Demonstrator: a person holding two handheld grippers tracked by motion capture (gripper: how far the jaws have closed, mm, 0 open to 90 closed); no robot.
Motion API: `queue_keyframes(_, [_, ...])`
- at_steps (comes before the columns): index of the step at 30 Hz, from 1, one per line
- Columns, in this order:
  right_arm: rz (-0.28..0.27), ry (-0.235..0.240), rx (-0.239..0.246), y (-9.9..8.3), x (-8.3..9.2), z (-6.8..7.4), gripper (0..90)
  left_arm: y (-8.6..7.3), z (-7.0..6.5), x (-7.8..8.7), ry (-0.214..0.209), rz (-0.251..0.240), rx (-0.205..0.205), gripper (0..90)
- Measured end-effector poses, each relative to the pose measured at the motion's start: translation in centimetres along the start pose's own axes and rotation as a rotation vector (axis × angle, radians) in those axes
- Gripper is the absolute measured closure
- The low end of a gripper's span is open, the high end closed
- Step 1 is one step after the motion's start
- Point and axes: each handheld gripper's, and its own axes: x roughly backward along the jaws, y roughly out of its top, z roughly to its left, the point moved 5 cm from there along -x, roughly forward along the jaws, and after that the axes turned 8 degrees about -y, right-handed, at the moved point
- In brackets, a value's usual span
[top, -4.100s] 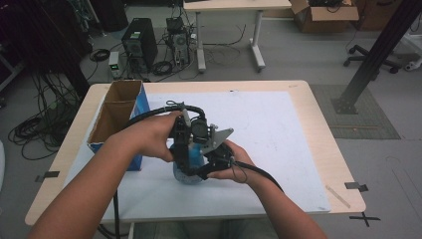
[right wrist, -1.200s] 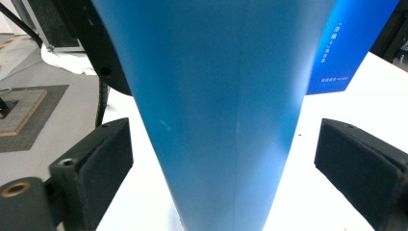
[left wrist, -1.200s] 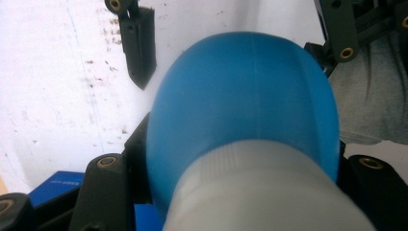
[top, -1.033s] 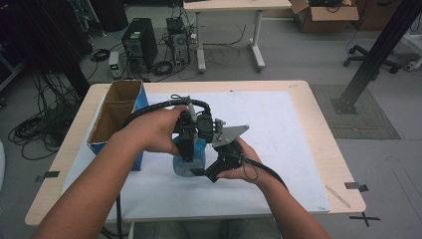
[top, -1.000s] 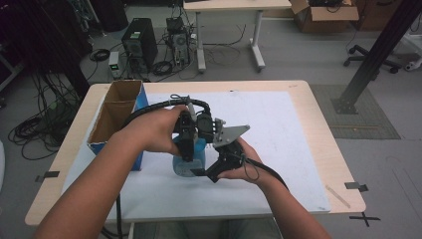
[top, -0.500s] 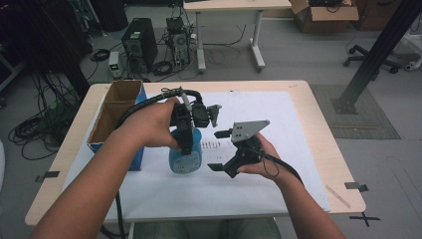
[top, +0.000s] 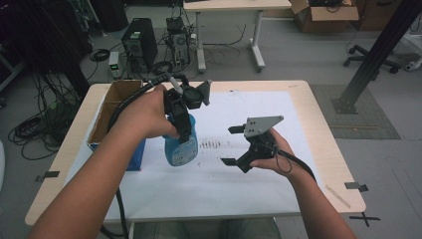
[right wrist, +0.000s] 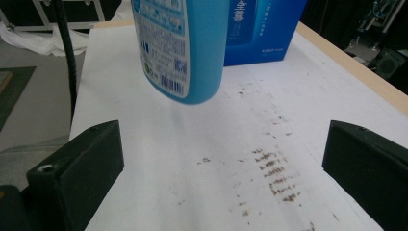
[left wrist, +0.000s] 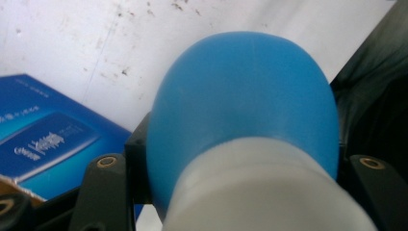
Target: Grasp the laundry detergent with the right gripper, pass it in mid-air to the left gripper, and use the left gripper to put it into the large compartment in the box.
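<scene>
Left gripper (top: 180, 115) jaws clamped on blue bottle (top: 181, 147) neck; bottle hangs upright, clear of worktop (top: 318, 124). Right gripper (top: 235, 145) jaws apart, bottle just left.

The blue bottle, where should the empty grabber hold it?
Probably its wide lower body. The left gripper is clamped near the top of the bottle, which hangs upright off the paper, so the lower body is free. The right gripper is open beside it, so it could come in level from that side, one jaw on each flank, above the rounded bottom.
</scene>
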Motion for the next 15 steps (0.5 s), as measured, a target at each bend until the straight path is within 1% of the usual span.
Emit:
queue_keyframes(1, [0.002,-0.004,-0.002,0.0,0.1,-0.1,0.6,0.0,0.1,0.2,0.000,-0.004,0.008,39.2])
queue_keyframes(5, [0.003,-0.019,-0.003,-0.1,0.8,-0.6,0.6,-0.4,0.9,1.1,0.006,-0.025,0.070,39.2])
queue_keyframes(8, [0.004,-0.027,-0.011,-0.1,1.3,-1.0,0.6,-0.7,1.6,2.1,0.010,-0.038,0.118,39.2])
queue_keyframes(11, [0.006,-0.038,-0.010,-0.2,1.6,-1.4,0.6,-0.9,2.0,2.7,0.005,-0.050,0.144,39.2])
queue_keyframes(12, [0.007,-0.039,-0.010,-0.3,1.7,-1.4,0.6,-1.0,2.4,3.1,-0.002,-0.059,0.171,39.2])
queue_keyframes(13, [0.010,-0.046,-0.010,-0.4,1.8,-1.7,0.6,-1.1,2.5,3.3,-0.001,-0.055,0.171,39.2])
queue_keyframes(15, [0.011,-0.049,-0.015,-0.5,1.9,-1.8,0.6,-1.3,2.8,3.7,0.001,-0.065,0.198,39.2])
